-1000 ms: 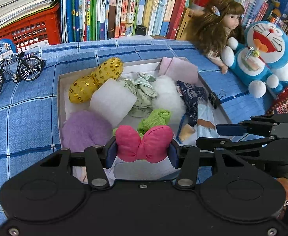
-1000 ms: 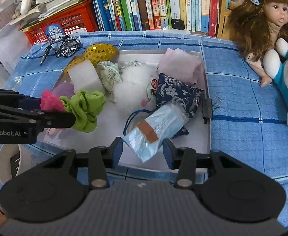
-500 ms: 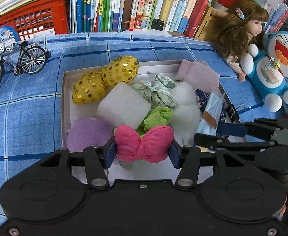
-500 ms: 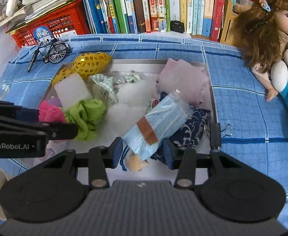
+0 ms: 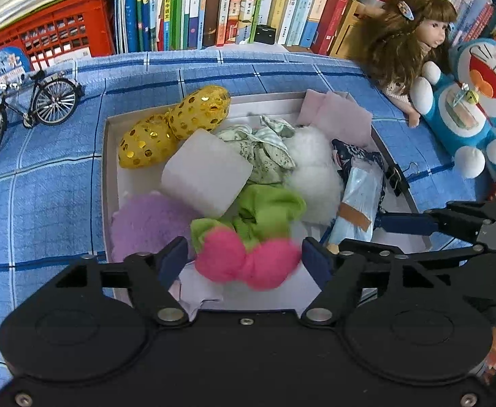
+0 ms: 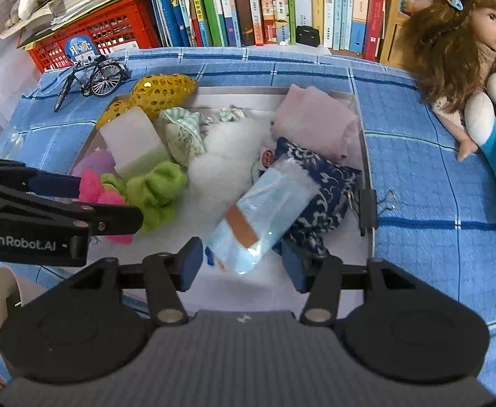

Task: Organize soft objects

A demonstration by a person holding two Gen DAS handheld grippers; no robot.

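A pink bow with a green scrunchie [image 5: 248, 261] sits blurred between the fingers of my left gripper [image 5: 244, 261], whose jaws are opening, with a gap at each pad. A light-blue mask pack [image 6: 268, 210] leans on a navy patterned pouch [image 6: 326, 183]; its lower end lies between the opening jaws of my right gripper [image 6: 243, 266], untouched by the pads. Both hang over the near end of a shallow white box [image 5: 110, 169]. It holds a gold sequinned bow [image 5: 176, 125], a white foam block [image 5: 207, 173], a purple puff [image 5: 146, 227] and white fluff [image 5: 316, 176].
On the blue checked cloth a doll [image 6: 461, 40] and a blue plush cat [image 5: 475, 101] sit to the right of the box. A model bicycle [image 5: 31, 108] and a red crate [image 5: 51, 37] stand at the left. Books [image 5: 231, 3] line the back. A paper cup [image 6: 0, 291] is near left.
Both grippers' jaws have spread apart. The pink bow has come free of the left pads and dropped a little. The mask pack has slipped out of the right pads onto the navy pouch.
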